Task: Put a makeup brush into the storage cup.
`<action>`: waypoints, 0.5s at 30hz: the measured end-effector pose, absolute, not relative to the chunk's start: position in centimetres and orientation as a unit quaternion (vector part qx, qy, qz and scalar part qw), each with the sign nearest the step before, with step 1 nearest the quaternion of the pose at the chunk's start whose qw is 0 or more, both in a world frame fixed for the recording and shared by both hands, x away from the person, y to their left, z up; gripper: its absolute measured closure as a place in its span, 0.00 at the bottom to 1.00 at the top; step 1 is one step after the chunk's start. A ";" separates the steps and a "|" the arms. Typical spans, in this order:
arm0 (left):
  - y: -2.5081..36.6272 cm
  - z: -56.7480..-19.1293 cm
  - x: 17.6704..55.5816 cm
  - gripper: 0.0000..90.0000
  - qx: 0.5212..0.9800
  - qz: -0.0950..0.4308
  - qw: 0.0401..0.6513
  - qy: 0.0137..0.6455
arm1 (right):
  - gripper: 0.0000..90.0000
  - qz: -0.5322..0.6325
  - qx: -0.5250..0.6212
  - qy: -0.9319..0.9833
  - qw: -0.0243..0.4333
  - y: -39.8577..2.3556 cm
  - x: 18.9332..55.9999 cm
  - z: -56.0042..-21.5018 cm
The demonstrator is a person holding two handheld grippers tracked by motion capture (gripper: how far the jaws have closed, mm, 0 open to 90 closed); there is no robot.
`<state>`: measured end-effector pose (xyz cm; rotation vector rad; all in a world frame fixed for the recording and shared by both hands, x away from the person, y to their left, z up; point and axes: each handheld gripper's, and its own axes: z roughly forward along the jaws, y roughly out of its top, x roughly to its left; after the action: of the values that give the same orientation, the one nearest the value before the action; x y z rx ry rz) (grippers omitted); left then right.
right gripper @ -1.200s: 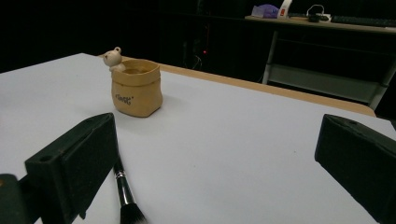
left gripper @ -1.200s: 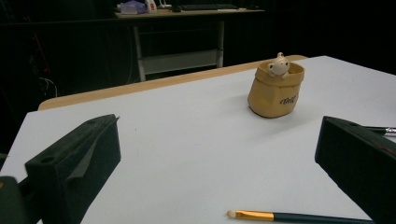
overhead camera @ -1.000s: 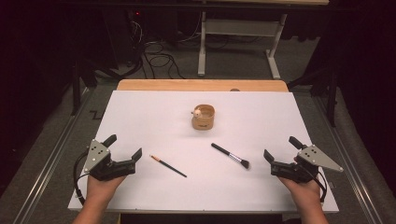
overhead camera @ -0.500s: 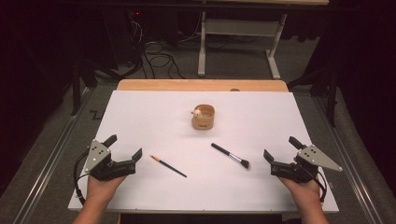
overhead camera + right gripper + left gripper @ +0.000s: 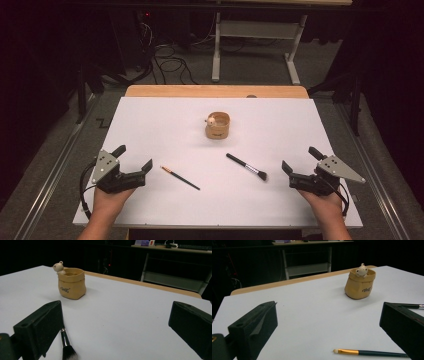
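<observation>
Two brushes lie on the counter (image 5: pixel 150 120) in front of a small pot (image 5: pixel 218 125); thin brush (image 5: pixel 180 177) near the left tool (image 5: pixel 134 159), fluffy brush (image 5: pixel 246 167) near the right tool (image 5: pixel 299 162); both tools wide open, resting, seemingly poised to grasp.

White table sheet (image 5: pixel 165 125) over a tan wooden edge. Tan pot (image 5: pixel 218 126) with dark lettering and a cream bear figure (image 5: pixel 59 267). Thin brush (image 5: pixel 180 177): dark green handle, gold ferrule, pale tip. Makeup brush (image 5: pixel 246 167): black handle, bristles apparently dark with whitish ends. Black jaws, grey plates.
</observation>
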<state>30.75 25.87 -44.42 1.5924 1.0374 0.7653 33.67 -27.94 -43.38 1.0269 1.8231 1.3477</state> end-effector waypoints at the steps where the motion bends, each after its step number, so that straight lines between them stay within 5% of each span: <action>1: 25.9 -44.4 30.8 0.03 0.664 0.319 0.520 0.433 | 0.00 0.513 0.390 0.694 0.320 -27.9 33.7 -43.4; 15: 25.9 -45.0 31.2 0.03 0.677 0.309 0.502 0.441 | 0.00 0.510 0.392 0.697 0.315 -27.9 33.9 -43.6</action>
<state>31.21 25.90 -44.97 1.6354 1.0658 0.7464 33.87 -27.93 -43.65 1.0325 1.8373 1.3447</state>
